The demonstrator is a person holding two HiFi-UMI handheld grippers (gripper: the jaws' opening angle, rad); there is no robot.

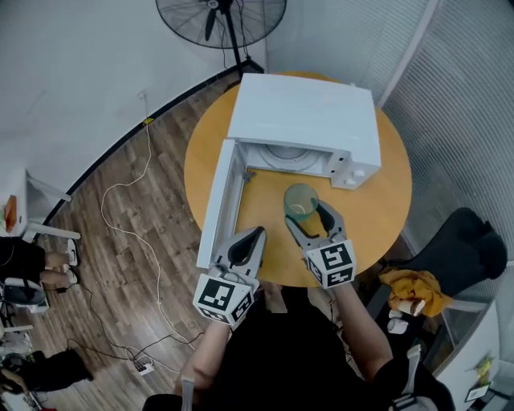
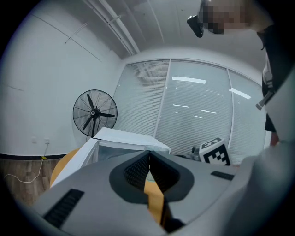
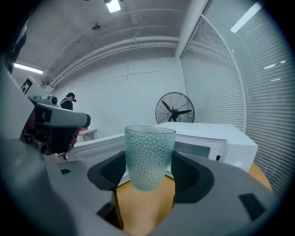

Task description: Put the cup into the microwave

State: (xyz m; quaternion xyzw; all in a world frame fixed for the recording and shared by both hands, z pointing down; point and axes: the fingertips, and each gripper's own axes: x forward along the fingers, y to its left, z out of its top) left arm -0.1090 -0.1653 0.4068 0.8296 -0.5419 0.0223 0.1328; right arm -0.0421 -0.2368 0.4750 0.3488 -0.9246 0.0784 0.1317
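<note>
A pale green dimpled cup (image 1: pixel 300 201) (image 3: pixel 150 156) hangs upright a little above the round wooden table (image 1: pixel 393 201), and my right gripper (image 1: pixel 305 213) (image 3: pixel 150 169) is shut on it, one pad on each side. Just beyond it is the white microwave (image 1: pixel 305 120) (image 3: pixel 216 136), whose door (image 1: pixel 218 205) is swung open to the left, with the glass turntable visible inside. My left gripper (image 1: pixel 258 233) (image 2: pixel 149 159) is shut with nothing in it, near the table's front edge beside the door's end. The microwave (image 2: pixel 124 138) also shows in the left gripper view.
A black standing fan (image 1: pixel 221 20) stands behind the table. A dark chair (image 1: pixel 470 241) and a yellow cloth (image 1: pixel 414 285) are at the right. A white cable (image 1: pixel 128 209) and a power strip (image 1: pixel 144 368) lie on the wooden floor at left. A person (image 1: pixel 24 261) sits far left.
</note>
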